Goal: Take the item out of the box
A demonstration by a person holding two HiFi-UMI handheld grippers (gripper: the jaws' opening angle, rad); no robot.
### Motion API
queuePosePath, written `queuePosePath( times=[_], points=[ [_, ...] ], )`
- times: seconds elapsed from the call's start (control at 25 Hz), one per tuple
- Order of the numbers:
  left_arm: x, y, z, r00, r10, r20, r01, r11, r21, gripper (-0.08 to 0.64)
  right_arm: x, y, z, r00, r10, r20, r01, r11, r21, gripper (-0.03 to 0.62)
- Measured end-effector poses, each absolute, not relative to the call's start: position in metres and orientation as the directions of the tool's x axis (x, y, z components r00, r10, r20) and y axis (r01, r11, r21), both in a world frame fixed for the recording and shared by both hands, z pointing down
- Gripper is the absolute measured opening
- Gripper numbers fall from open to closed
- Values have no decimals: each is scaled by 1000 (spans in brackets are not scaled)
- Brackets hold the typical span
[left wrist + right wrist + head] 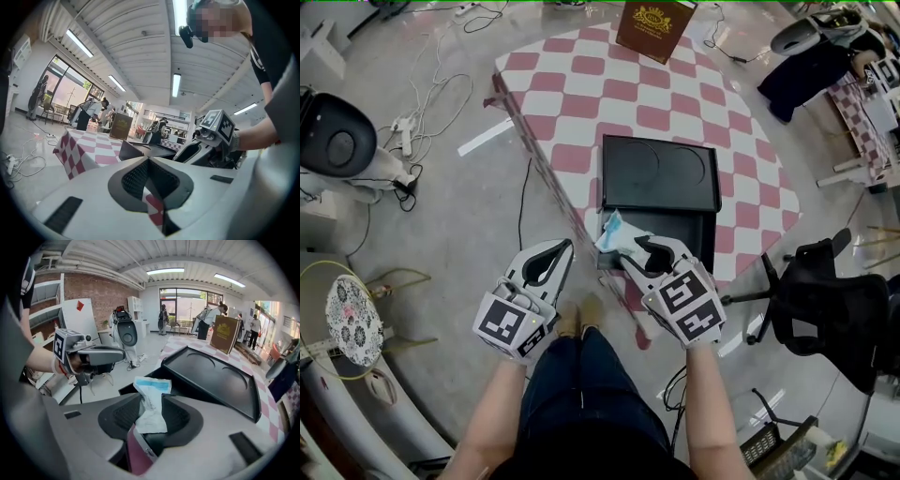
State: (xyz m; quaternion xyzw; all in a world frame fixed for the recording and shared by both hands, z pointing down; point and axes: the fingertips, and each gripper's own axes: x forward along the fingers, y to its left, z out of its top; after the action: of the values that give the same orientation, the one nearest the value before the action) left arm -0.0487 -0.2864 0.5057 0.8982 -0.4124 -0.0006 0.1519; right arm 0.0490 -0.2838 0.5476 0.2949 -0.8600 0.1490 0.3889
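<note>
A black box (680, 228) stands open at the near edge of the checked table (572, 94), its lid (661, 173) lying flat behind it. A white and blue packet (614, 234) sticks up at the box's near left corner. My right gripper (642, 247) is over that corner with the packet (151, 383) between its jaws; the pads stand apart from it, so the right gripper (152, 401) is open. My left gripper (565, 246) hangs left of the table over the floor, tips together, shut and empty. In the left gripper view its jaws (149, 161) meet in a line.
A brown carton (654, 28) stands at the table's far edge. A black office chair (830, 300) is at the right, a white machine (337, 141) and cables (422, 103) on the floor at the left. People stand in the background (206, 319).
</note>
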Motion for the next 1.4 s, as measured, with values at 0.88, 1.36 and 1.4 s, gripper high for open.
queuePosePath(
  times=[0.88, 1.36, 1.4],
  points=[
    [-58, -291, 512, 622, -773, 123, -763, -564, 315, 0, 35, -292, 582, -343, -270, 900, -462, 882, 88, 68],
    [-54, -290, 504, 628, -769, 120, -760, -573, 305, 0, 40, -290, 567, -414, -310, 856, -480, 873, 84, 41],
    [-52, -291, 503, 631, -767, 118, -758, -577, 304, 0, 41, -290, 565, -421, -311, 852, -479, 874, 83, 40]
  ],
)
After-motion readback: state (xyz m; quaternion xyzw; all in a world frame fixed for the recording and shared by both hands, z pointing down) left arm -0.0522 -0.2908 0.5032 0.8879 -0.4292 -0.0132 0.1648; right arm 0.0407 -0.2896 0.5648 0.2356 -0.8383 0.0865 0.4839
